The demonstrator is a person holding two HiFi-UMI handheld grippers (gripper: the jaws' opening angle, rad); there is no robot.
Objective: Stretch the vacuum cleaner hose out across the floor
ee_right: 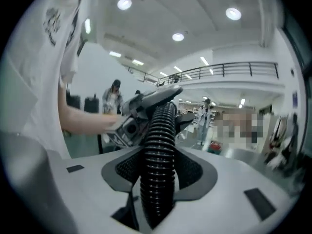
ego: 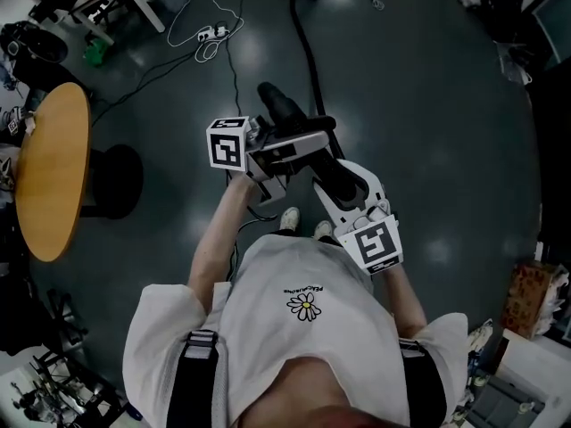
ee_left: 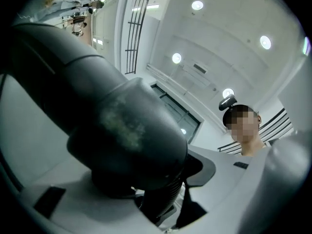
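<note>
Container: a brown cardboard box (ego: 531, 297) is seen at the right edge of the head view; its contents cannot be made out.
Surface: a dark, glossy floor (ego: 428, 132) is spread under everything. A round wooden table (ego: 52, 172) is set at the far left, and a white power strip with cables (ego: 212, 34) lies near the top.
Left gripper: the left gripper (ego: 290, 145) (ee_left: 161, 194) is held above the floor. Its jaws are about half open and closed on the black ribbed vacuum cleaner hose (ego: 308, 61) (ee_left: 163, 201), where the ribs meet a smooth black plastic cuff (ego: 278, 105) (ee_left: 122, 126).
Hose: it is run from the top of the head view down across the floor to both grippers, and is lifted there.
Right gripper: the right gripper (ego: 335, 181) (ee_right: 158, 179) is held just right of the left one. Its jaws are partly open, with the ribbed hose (ee_right: 158, 155) upright between them. The grey pads (ee_right: 192, 172) are laid against it on both sides, and no gap is seen.
Room: a high white ceiling with round lights (ee_left: 197, 5) is shown by both gripper views.
Views: a railed balcony (ee_right: 229, 72) and distant standing people (ee_right: 204, 116) are shown only by the right gripper view. The floor and table are shown only by the head view.
</note>
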